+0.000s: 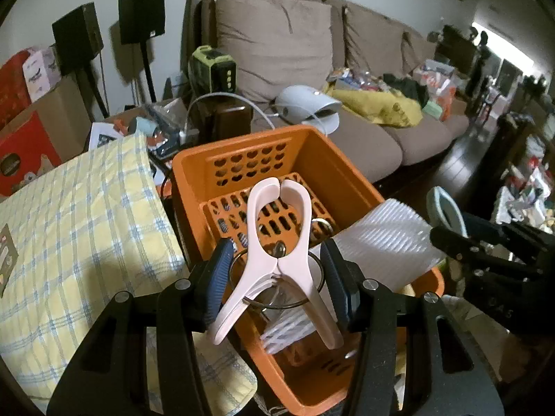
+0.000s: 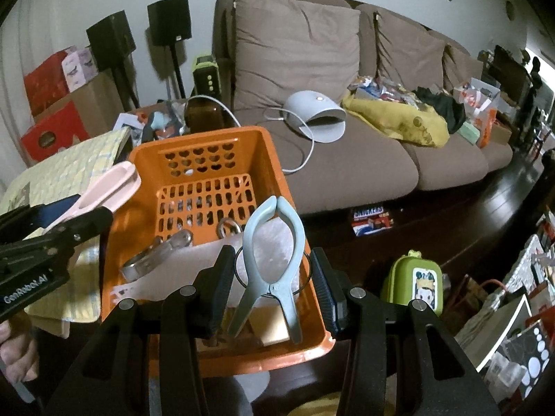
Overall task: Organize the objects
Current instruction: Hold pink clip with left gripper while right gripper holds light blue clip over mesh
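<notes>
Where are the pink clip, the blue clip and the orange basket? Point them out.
pink clip (image 1: 277, 242), left wrist view, on its pivot.
blue clip (image 2: 272, 270), right wrist view, near its pivot.
orange basket (image 2: 194, 137), right wrist view, on its far rim.

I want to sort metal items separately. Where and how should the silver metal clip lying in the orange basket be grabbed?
Probably from straight above: the walls of the orange basket block the sides, and the metal clip lies flat on the white sheet close to the left wall. Close the fingers across its narrow middle, square to its diagonal length; the rounded ends would likely slip.
</notes>
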{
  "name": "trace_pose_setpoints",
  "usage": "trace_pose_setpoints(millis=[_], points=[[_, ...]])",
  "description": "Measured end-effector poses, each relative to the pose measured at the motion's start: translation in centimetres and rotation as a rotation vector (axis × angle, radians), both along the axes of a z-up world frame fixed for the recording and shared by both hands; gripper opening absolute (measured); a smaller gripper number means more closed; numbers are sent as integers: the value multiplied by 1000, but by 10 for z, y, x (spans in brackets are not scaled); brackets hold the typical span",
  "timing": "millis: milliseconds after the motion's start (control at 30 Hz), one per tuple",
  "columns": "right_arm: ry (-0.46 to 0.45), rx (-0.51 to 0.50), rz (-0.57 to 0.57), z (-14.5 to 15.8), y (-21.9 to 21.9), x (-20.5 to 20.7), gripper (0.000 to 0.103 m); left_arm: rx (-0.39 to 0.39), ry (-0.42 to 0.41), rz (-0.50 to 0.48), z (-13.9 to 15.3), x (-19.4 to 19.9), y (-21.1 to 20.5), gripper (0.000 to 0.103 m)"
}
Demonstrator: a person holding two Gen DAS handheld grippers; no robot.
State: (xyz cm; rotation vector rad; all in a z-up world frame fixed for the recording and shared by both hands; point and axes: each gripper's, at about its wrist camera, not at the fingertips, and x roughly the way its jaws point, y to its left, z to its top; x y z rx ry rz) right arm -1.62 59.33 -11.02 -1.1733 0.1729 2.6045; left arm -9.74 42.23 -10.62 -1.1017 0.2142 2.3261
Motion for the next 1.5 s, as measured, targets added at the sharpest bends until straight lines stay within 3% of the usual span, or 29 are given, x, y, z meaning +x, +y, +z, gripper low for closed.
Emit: trace_pose_setpoints(millis=[867, 1500], points=[[-77, 10, 32, -23, -9, -8, 45, -17, -104, 23, -34, -14, -2, 49], [-160, 7, 79, -52, -27, -20, 45, -34, -131, 21, -60, -13, 9, 49]])
